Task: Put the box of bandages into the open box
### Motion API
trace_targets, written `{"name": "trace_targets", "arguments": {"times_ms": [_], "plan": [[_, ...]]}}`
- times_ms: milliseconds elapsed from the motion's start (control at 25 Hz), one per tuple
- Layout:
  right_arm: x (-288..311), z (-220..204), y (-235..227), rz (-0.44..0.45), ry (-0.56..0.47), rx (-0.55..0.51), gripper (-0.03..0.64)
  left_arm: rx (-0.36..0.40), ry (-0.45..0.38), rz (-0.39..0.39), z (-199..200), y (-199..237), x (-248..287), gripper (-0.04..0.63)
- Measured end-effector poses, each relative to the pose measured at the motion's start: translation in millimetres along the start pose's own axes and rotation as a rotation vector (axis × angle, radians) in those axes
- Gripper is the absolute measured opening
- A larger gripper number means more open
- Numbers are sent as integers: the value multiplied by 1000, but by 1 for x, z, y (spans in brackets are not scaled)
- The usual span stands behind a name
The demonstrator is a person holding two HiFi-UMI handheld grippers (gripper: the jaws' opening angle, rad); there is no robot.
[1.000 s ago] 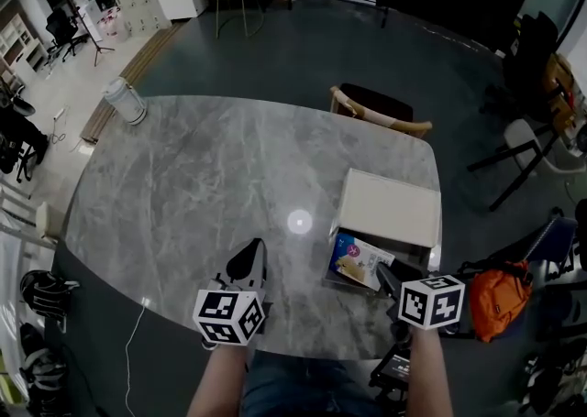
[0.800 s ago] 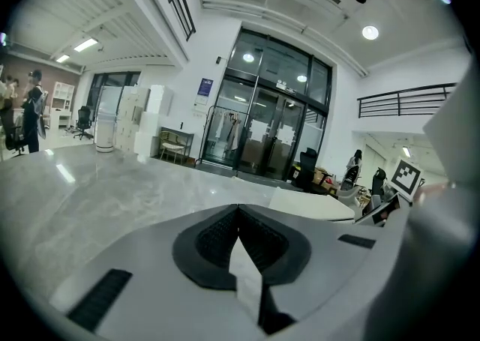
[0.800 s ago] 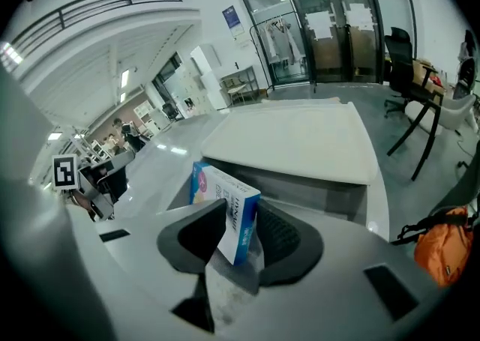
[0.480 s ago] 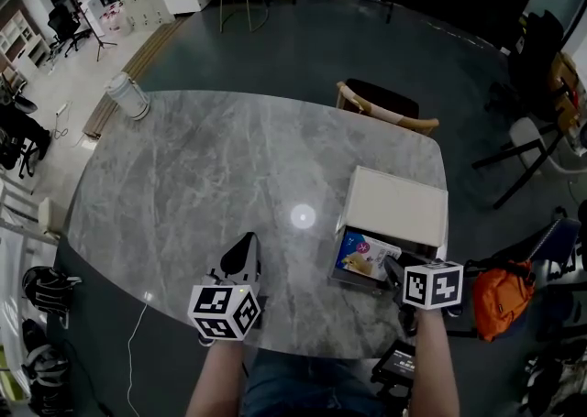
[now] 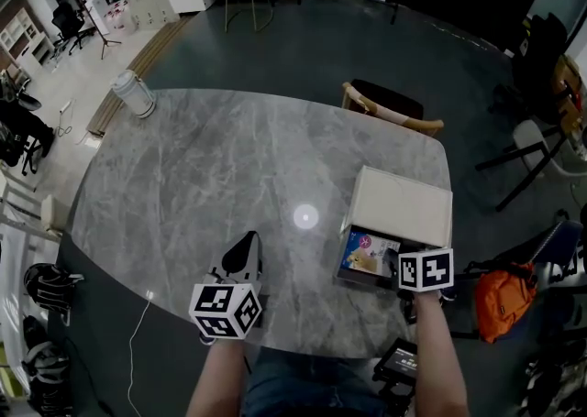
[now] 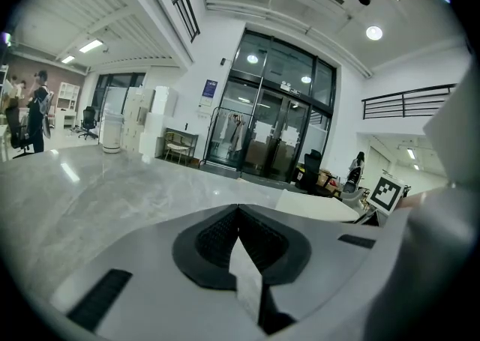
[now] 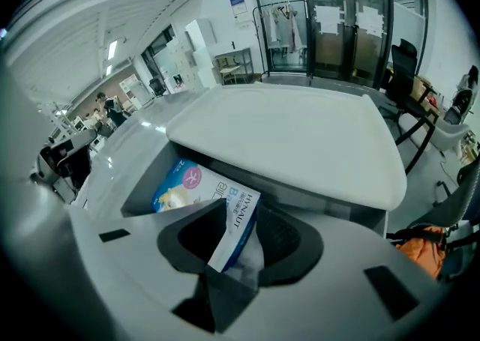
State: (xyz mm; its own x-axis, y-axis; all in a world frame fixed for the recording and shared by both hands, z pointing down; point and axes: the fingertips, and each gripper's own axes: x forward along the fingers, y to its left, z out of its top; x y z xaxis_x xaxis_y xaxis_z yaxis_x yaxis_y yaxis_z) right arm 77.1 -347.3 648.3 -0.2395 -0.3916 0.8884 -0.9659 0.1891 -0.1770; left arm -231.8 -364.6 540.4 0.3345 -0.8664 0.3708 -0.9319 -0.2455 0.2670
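While R gripper (image 7: 237, 216) holds bandages (image 7: 187, 184), box (image 7: 300, 141) open

From the head view we lose the 4 o'clock corner of the box of bandages (image 5: 363, 254) beneath the right hand-held gripper (image 5: 390, 265); the open box (image 5: 358, 281) sits partly hidden under its lid (image 5: 404, 207) at 12 o'clock

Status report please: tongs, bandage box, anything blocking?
Right tongs shut on blue-and-white bandage box, partly inside open white box. Left tongs shut, empty. Nothing blocking.
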Motion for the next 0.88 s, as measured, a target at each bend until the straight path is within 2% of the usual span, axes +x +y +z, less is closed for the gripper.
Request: {"name": "trace_targets", "arguments": {"times_ms": [200,440,600,680,800,880], "plan": [[2,-4,1,1,21,-29,126,-3,-9,4,1,0,-3,12],[0,-19,12,68,56,-67,127,2,-23,-6,7,-4,-5,12],[2,-18,9,47,56,-98,137,6,-32,-8,11,-8,-4,12],[1,-16,4,9,51,-103,165,10,-38,-10,15,-10,-6,12],[-3,-11,-3,-47,29,-98,273,15,-54,-10,23,-12,-9,12],[-7,-4,-2,-36,-11,-84,284,17,-69,-10,29,-15,-9,12]]}}
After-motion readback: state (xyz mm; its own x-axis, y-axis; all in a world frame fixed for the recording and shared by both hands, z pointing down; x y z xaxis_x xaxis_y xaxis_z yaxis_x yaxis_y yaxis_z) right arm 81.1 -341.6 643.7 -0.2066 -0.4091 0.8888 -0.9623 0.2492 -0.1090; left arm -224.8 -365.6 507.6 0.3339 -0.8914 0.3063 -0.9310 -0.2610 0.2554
